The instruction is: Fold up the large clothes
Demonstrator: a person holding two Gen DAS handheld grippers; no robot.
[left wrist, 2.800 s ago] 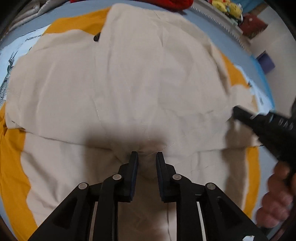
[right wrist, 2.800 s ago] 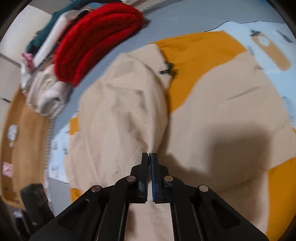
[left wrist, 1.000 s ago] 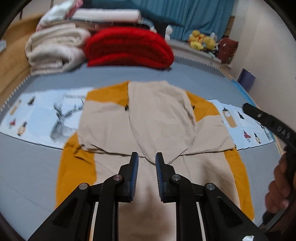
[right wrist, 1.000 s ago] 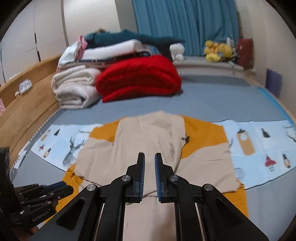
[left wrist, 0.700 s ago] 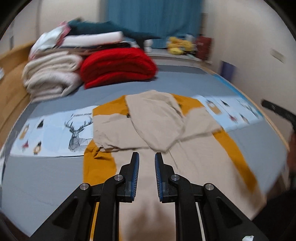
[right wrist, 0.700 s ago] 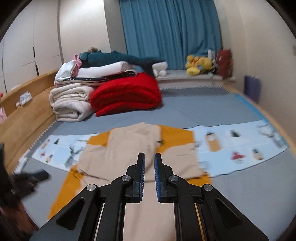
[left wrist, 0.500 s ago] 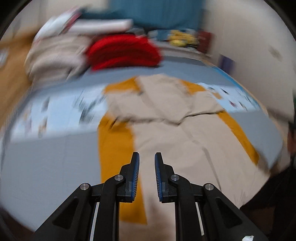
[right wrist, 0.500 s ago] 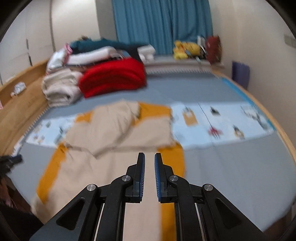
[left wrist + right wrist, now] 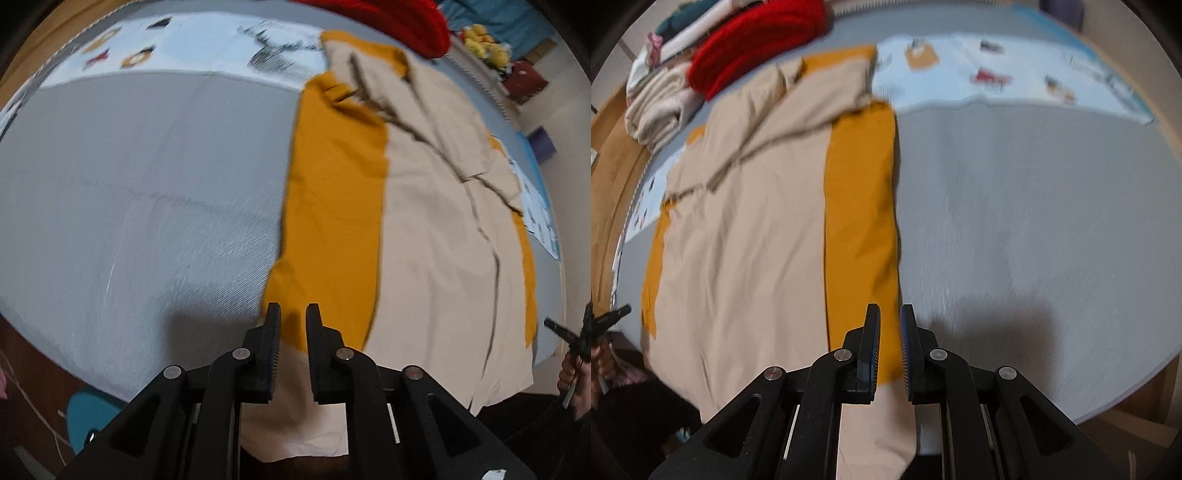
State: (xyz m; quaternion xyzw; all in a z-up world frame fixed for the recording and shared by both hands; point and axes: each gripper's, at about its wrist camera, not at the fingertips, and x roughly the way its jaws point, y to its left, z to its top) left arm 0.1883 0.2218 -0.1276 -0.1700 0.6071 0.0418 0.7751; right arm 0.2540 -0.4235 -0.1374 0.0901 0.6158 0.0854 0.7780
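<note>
A large beige garment with mustard-orange side bands lies spread on the grey bed, its top part folded in over itself. My left gripper points steeply down over the near left corner of the orange band, its jaws a narrow gap apart with nothing between them. My right gripper hovers the same way over the near right corner of the garment, above its orange band, also narrowly open and empty. The beige hem hangs over the bed's near edge.
A red blanket and folded pale towels are stacked at the bed's far side. A light blue printed sheet lies across the grey bed cover. A teal stool stands on the floor below the near edge.
Both grippers have tipped down from looking across the room and dropped toward the garment's near end, the left swinging out to its left corner, the right to its right corner.
</note>
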